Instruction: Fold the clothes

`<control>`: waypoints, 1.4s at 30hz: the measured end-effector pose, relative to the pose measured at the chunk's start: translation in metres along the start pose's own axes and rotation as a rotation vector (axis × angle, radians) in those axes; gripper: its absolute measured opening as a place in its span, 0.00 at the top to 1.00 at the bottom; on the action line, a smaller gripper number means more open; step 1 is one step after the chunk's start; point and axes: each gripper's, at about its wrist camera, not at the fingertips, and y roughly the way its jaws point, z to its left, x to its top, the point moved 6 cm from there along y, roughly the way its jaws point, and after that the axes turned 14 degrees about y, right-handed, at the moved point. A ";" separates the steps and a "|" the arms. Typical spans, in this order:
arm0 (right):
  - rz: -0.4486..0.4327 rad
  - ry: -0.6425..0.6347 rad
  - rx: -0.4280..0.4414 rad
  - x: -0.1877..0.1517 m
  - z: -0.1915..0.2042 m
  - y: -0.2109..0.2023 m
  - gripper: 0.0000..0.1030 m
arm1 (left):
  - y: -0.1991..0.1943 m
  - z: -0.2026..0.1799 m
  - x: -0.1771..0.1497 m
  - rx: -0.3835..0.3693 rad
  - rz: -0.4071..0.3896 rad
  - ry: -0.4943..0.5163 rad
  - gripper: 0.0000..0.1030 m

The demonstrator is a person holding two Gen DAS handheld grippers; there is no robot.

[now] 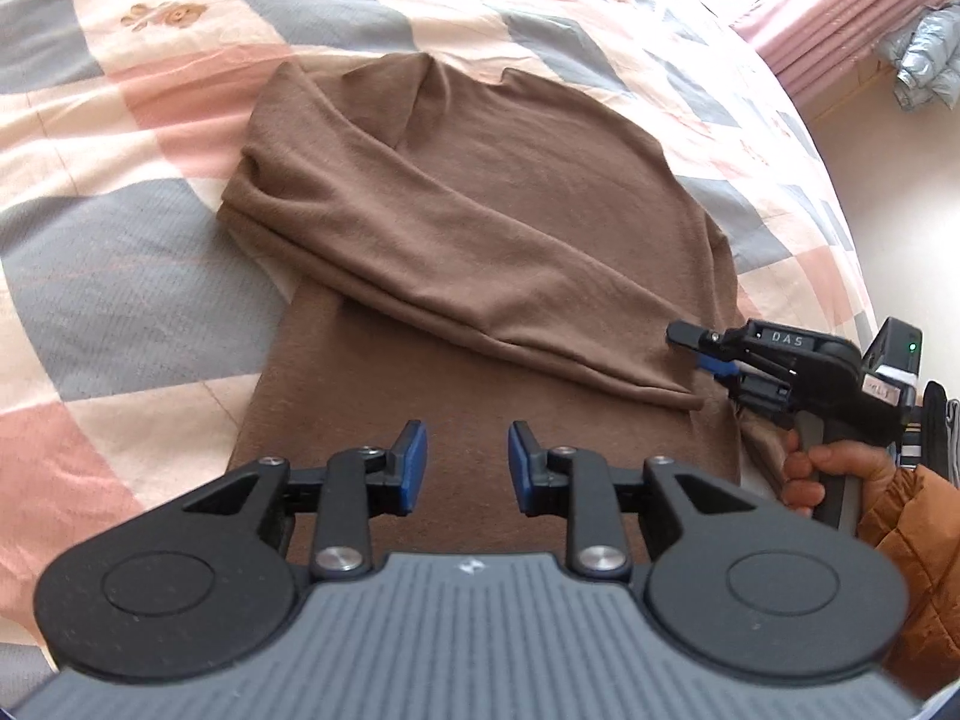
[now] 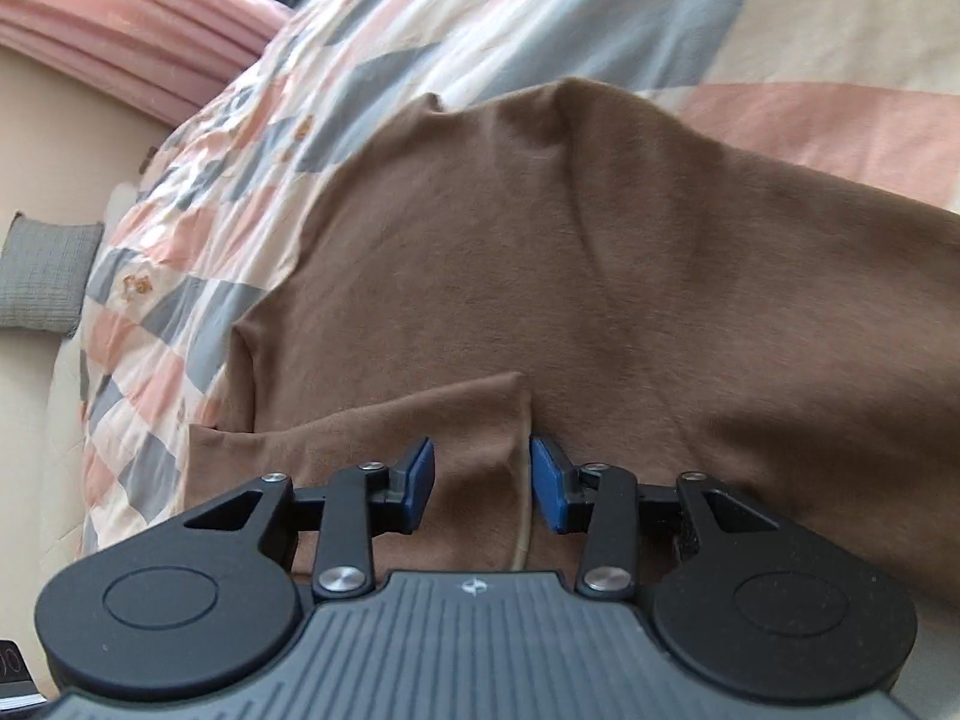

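A brown long-sleeved top (image 1: 480, 222) lies flat on the bed, neck at the far end, one sleeve (image 1: 456, 276) folded slantwise across its chest. My left gripper (image 1: 468, 468) hovers over the top's lower part, open, with nothing between its blue pads (image 1: 414, 468). My right gripper (image 1: 699, 351), held by a hand (image 1: 822, 468), sits at the sleeve's cuff (image 1: 672, 390) by the top's right edge. In the right wrist view the right gripper (image 2: 483, 477) stands open, the cuff (image 2: 480, 420) lies in the gap, and the pads do not press it.
The bed cover (image 1: 150, 276) is a pink, grey and cream patchwork that spreads around the top on all sides. A pink curtain (image 1: 840, 12) and a grey padded garment (image 1: 924, 54) are at the far right. A grey cushion (image 2: 48, 276) lies on the floor beside the bed.
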 end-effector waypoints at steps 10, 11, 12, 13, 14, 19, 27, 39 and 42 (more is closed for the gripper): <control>-0.130 -0.087 0.126 0.044 0.069 -0.053 0.97 | 0.003 0.012 0.031 0.004 -0.061 -0.008 0.78; -0.155 -0.071 0.122 0.049 0.064 -0.063 0.97 | 0.004 0.012 0.035 0.003 -0.066 -0.005 0.78; -0.181 -0.052 0.104 0.054 0.056 -0.071 0.97 | 0.005 0.012 0.038 0.004 -0.069 -0.001 0.78; -0.203 -0.034 0.071 0.060 0.044 -0.079 0.97 | 0.006 0.012 0.041 0.005 -0.070 0.003 0.78; -0.214 -0.008 0.045 0.064 0.031 -0.083 0.97 | 0.008 0.011 0.044 0.004 -0.070 0.007 0.78; -0.192 0.066 -0.013 0.075 -0.008 -0.081 0.97 | 0.016 0.010 0.049 0.018 -0.054 0.025 0.78; -0.163 0.092 -0.115 0.077 -0.033 -0.059 0.94 | 0.018 0.009 0.051 0.028 -0.051 0.032 0.78; -0.210 0.078 -0.357 0.065 -0.064 -0.067 0.54 | 0.020 0.000 0.049 0.035 -0.026 0.038 0.78; -0.324 0.186 -0.270 0.047 -0.076 -0.124 0.41 | 0.020 -0.007 0.050 0.027 -0.022 0.056 0.78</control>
